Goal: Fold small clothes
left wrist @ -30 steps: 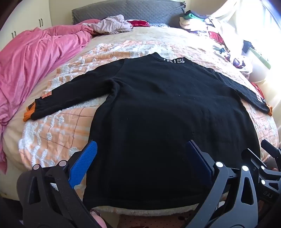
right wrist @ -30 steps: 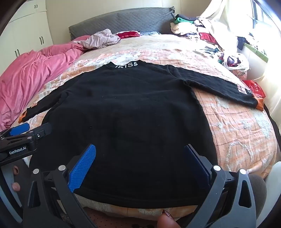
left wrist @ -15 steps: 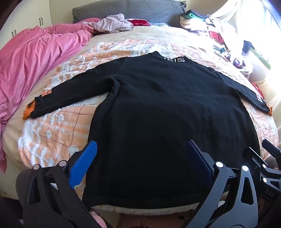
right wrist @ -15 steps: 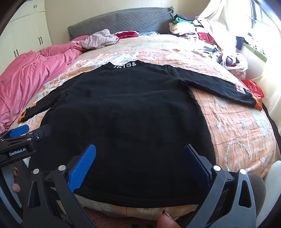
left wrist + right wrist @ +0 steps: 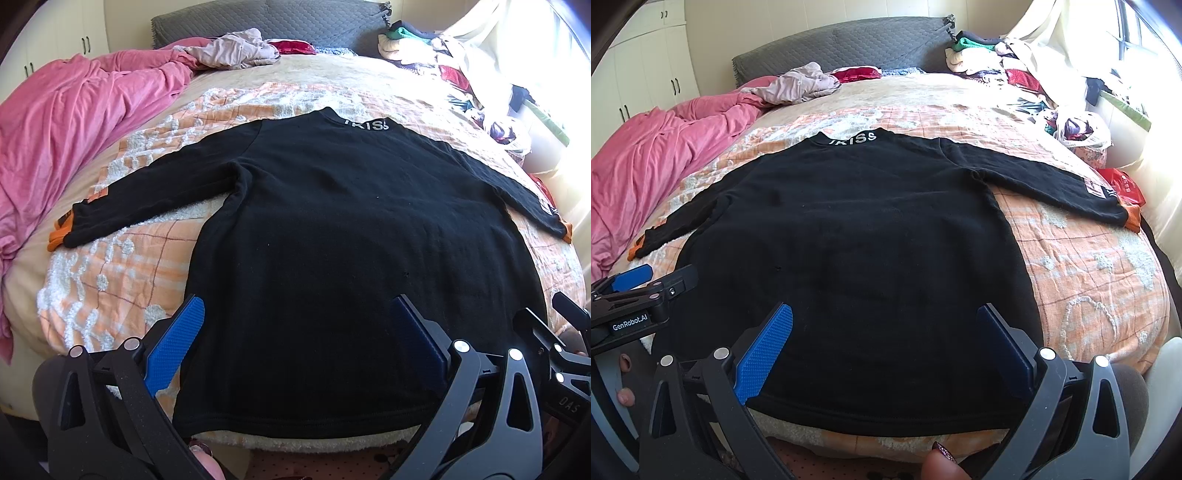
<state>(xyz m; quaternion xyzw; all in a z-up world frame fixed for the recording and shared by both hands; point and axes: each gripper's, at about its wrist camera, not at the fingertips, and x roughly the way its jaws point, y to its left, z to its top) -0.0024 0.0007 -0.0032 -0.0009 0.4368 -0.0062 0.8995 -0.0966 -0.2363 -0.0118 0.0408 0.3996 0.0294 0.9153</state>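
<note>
A black long-sleeved sweater (image 5: 351,240) lies flat on the bed, back up, white letters at its collar, both sleeves spread out with orange cuffs. It also shows in the right wrist view (image 5: 857,251). My left gripper (image 5: 299,332) is open and empty, held above the hem near the sweater's left side. My right gripper (image 5: 886,332) is open and empty, above the hem toward the right side. The left gripper's body (image 5: 635,295) shows at the left edge of the right wrist view.
The sweater rests on an orange-and-white checked blanket (image 5: 110,266). A pink duvet (image 5: 62,129) is bunched at the left. Loose clothes (image 5: 236,48) lie near the grey headboard (image 5: 849,48). A pile of clothes and bags (image 5: 1034,85) fills the far right.
Both grippers have drawn back and up slightly; the sweater sits a little farther off in both views. Nothing was gripped or moved on the bed.
</note>
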